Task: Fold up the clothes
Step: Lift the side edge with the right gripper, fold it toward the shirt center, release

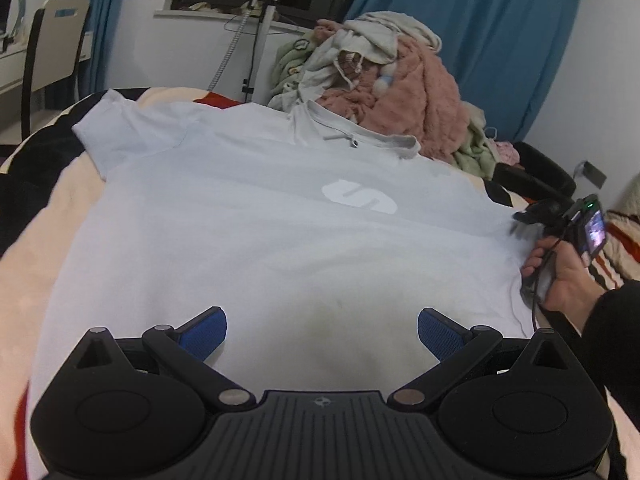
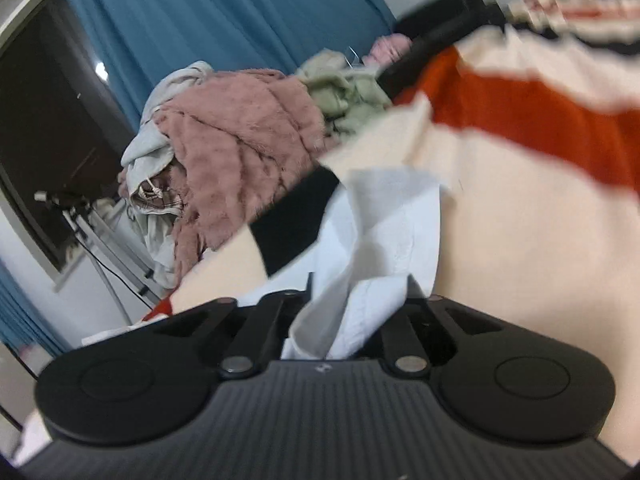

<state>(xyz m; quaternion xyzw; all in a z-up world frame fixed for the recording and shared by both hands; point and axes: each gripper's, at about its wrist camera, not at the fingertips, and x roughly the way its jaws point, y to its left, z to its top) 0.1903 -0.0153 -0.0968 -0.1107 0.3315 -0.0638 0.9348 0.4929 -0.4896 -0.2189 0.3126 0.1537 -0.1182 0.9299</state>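
A pale blue-white T-shirt (image 1: 280, 216) with a white logo lies spread flat on the bed, collar at the far side. My left gripper (image 1: 322, 336) is open and empty, its blue pads just above the shirt's near hem. My right gripper (image 1: 528, 220) sits at the shirt's right edge. In the right wrist view it is shut on the T-shirt (image 2: 380, 240), with the sleeve fabric bunched between the fingers (image 2: 352, 312) and lifted off the blanket.
A pile of clothes (image 1: 392, 80) with a pink fluffy garment lies at the far side, also in the right wrist view (image 2: 240, 140). The cream blanket with red and black stripes (image 2: 520, 220) covers the bed. A chair (image 1: 48, 52) stands far left.
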